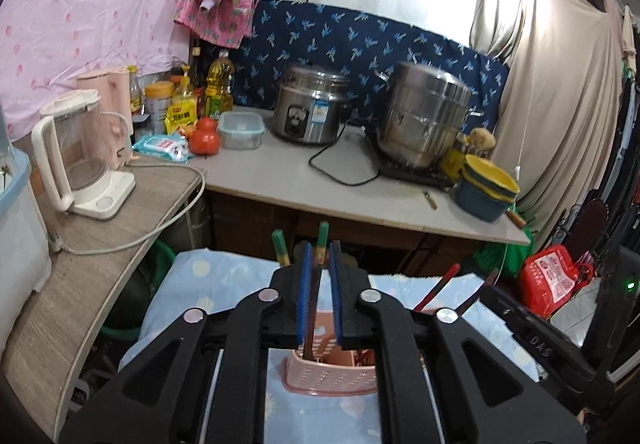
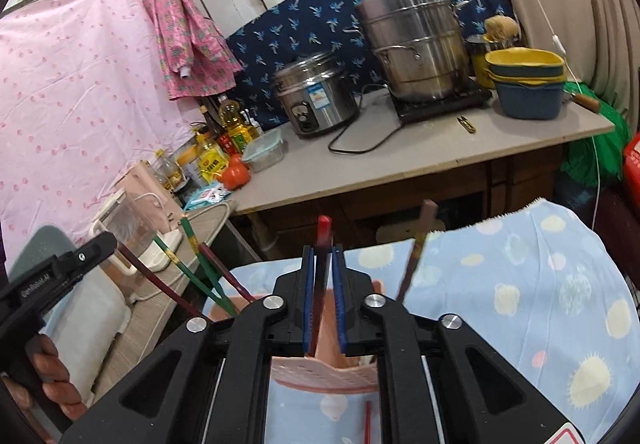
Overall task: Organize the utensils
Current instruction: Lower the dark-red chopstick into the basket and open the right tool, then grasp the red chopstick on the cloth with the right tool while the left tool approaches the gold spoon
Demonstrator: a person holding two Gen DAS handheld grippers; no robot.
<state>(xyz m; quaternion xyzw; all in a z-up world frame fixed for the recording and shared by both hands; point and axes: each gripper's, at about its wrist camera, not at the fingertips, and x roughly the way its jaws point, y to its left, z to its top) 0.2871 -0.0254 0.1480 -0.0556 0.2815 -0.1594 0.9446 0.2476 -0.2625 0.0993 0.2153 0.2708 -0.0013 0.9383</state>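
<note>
Over the pink holder (image 1: 328, 372) on the bed | left tool (image 1: 320, 256) narrow, green-topped chopstick (image 1: 322, 240) loose between pads | right tool (image 2: 323, 260) narrow around red chopstick (image 2: 323, 240) | light, stiff, slick sticks; pinch mid-shaft.

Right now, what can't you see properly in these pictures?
- Left wrist view: the pink basket's inside, hidden behind the left tool.
- Right wrist view: the red chopstick's lower end, hidden by the right tool.
- Rice cooker label: too small to read.
</note>
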